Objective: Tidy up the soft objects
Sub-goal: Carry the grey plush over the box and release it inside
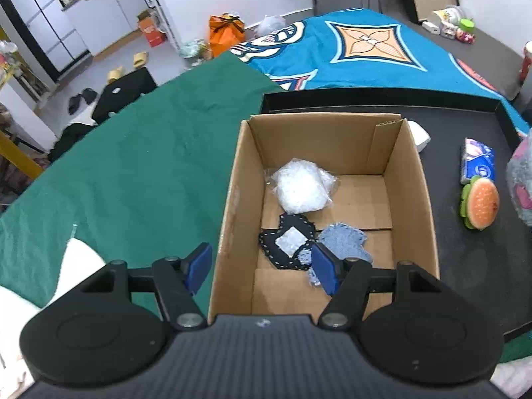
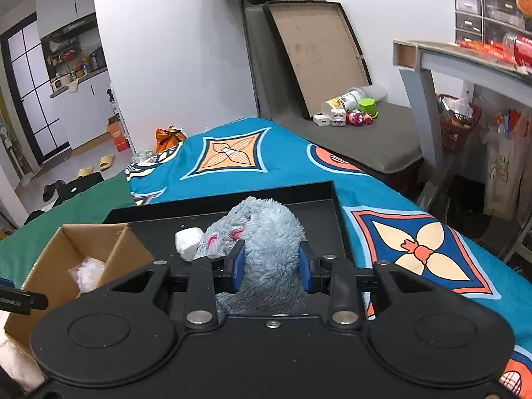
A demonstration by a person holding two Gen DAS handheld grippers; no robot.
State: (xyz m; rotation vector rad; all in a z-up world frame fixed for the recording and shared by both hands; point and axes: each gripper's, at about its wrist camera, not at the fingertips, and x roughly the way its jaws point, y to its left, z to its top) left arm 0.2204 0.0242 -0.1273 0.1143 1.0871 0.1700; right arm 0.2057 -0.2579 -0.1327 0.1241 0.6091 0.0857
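R tongs (image 2: 272, 267) clamped on grey plush toy (image 2: 262, 232), held above black tray (image 2: 329, 199). L tongs (image 1: 262, 267) wide, empty, straddling near-left wall of cardboard box (image 1: 412, 179). Box sits at tray's left edge, w/ white bag (image 1: 301, 189) and denim patches (image 1: 342, 241) inside.

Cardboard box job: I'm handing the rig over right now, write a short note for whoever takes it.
Right tool: shut on the grey-blue plush toy, held above the black tray.
Left tool: open, empty, straddling the near left wall of the cardboard box.
Done: already in the box are a clear plastic bag of white stuff, a dark stitched fabric piece and a light blue denim piece.
Left: plush toy into the box, then from the tray the burger toy, the tissue pack and the white soft block.
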